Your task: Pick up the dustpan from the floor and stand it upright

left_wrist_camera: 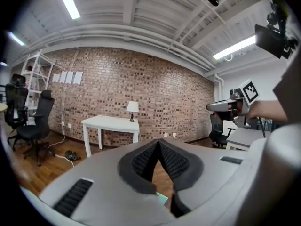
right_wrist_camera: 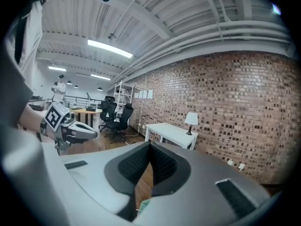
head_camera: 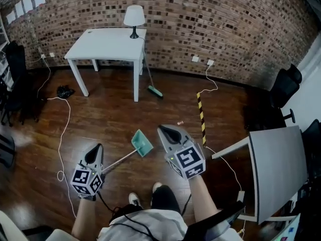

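A teal dustpan (head_camera: 142,142) lies on the wooden floor, its long pale handle (head_camera: 119,160) running back toward the lower left. My left gripper (head_camera: 94,153) hovers beside the handle's near end, jaws shut and empty. My right gripper (head_camera: 167,131) hangs just right of the pan, also shut with nothing in it. In the left gripper view the ribbed pads (left_wrist_camera: 173,161) meet at the tip of the left gripper (left_wrist_camera: 158,145), and a teal sliver of the dustpan (left_wrist_camera: 162,199) shows below them. The right gripper view shows the right gripper (right_wrist_camera: 149,146) with its pads closed, a green edge of the dustpan (right_wrist_camera: 143,204) beneath.
A white table (head_camera: 108,44) with a lamp (head_camera: 134,16) stands at the brick wall, a broom (head_camera: 154,90) leaning against it. A yellow-black strip (head_camera: 201,113) and cables (head_camera: 62,144) cross the floor. A grey table (head_camera: 278,169) is at the right, office chairs (head_camera: 286,84) beyond.
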A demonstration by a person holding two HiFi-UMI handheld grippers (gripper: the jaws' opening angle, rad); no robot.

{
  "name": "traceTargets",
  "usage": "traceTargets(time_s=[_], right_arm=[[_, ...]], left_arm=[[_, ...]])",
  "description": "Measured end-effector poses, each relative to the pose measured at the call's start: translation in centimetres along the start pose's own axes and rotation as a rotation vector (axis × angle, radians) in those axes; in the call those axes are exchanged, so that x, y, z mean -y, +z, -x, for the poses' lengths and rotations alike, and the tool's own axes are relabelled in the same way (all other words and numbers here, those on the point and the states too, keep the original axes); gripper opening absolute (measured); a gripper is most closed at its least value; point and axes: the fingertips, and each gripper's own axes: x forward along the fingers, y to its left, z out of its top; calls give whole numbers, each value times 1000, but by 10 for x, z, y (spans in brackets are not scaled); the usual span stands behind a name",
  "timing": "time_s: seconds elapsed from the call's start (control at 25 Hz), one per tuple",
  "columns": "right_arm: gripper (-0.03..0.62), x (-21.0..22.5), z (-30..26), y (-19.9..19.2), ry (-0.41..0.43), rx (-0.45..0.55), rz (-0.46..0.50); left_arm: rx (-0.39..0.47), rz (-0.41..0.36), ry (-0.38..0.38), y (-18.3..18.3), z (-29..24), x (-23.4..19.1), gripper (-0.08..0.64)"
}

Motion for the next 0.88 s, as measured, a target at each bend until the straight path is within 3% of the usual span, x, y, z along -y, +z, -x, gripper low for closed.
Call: traceTargets(time_s=[0.08,0.2,0.24,0.36,0.44,0.6,0.72,0.8,0.88], right_arm=[[-17,-1,-14,-13,37,-24,6],[-13,5,-44,-34,70,-49,-5],[27,11,-57,-41,67,-60,-8],[28,25,-102,-74,73,-110,-25],[28,29,-130,-104,95,-145,-37],[45,33,-177,-172,166,-210,-104],[77,35,-208,-231,199,-257,-139],[77,36,-229,-272,217,-279,-133],[116,36,-248,-315,236,-294,-123]], left_arm=[[-20,59,29,-27,2,-16,18],[-72,50,47,-67,-5,-38,66],[-88,54,50,-78,-13,-46,88],[-114,151,76,-114,-37,-74,117],[-122,188,97,-140,-54,-90,138],[-146,158,109,-196,-84,-103,177],[-176,195,141,-254,-103,-117,189],[-221,186,160,-299,-115,-124,189],[-269,188,172,-349,-129,-131,189]])
